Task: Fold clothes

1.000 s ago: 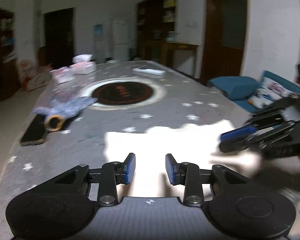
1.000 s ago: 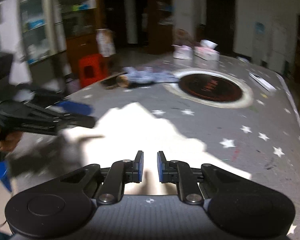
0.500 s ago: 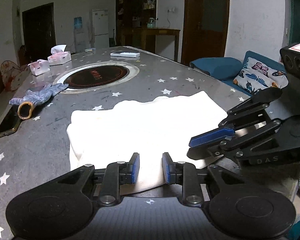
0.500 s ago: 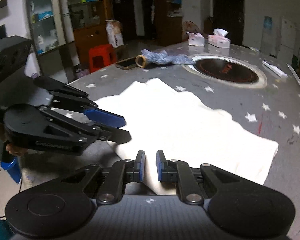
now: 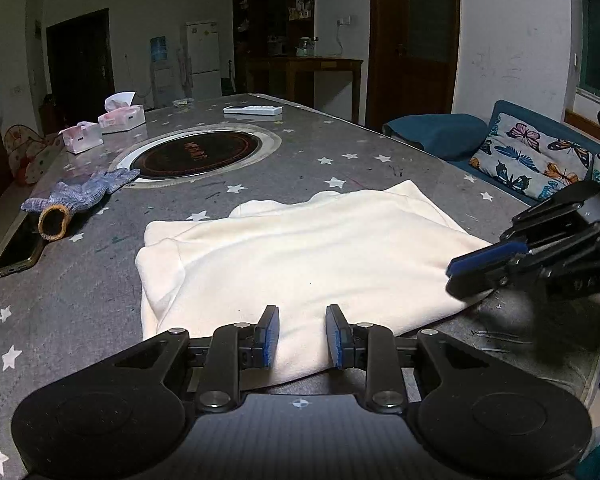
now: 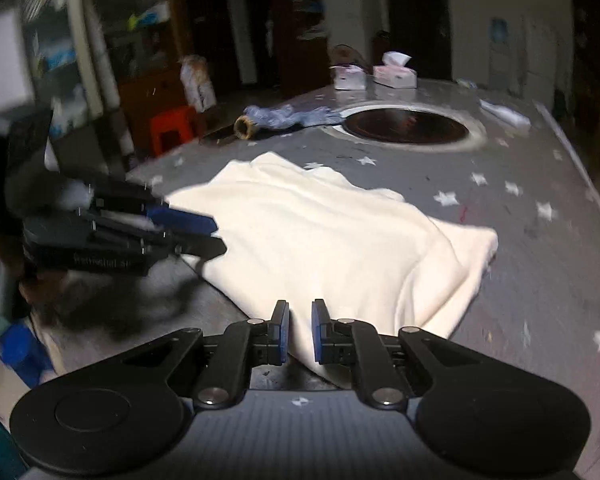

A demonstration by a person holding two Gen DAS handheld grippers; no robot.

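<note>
A cream-white garment (image 5: 300, 256) lies folded on the grey star-patterned table (image 5: 340, 160); it also shows in the right wrist view (image 6: 324, 240). My left gripper (image 5: 302, 336) is open, its blue pads either side of the garment's near edge, holding nothing. My right gripper (image 6: 300, 330) has its jaws a little apart over the garment's near edge, gripping nothing. The right gripper shows at the garment's right corner in the left wrist view (image 5: 484, 268). The left gripper shows at the garment's left edge in the right wrist view (image 6: 192, 232).
A grey knit glove (image 5: 80, 196) and a dark phone (image 5: 18, 250) lie at the left. A round black hob (image 5: 198, 152) is set in the table's middle. Two tissue boxes (image 5: 122, 116) and a remote (image 5: 252, 110) lie beyond. A blue sofa (image 5: 540, 152) stands at the right.
Both grippers have drawn back toward the table's near edge. The garment now lies flat and still. The left jaws have opened a little wider.
</note>
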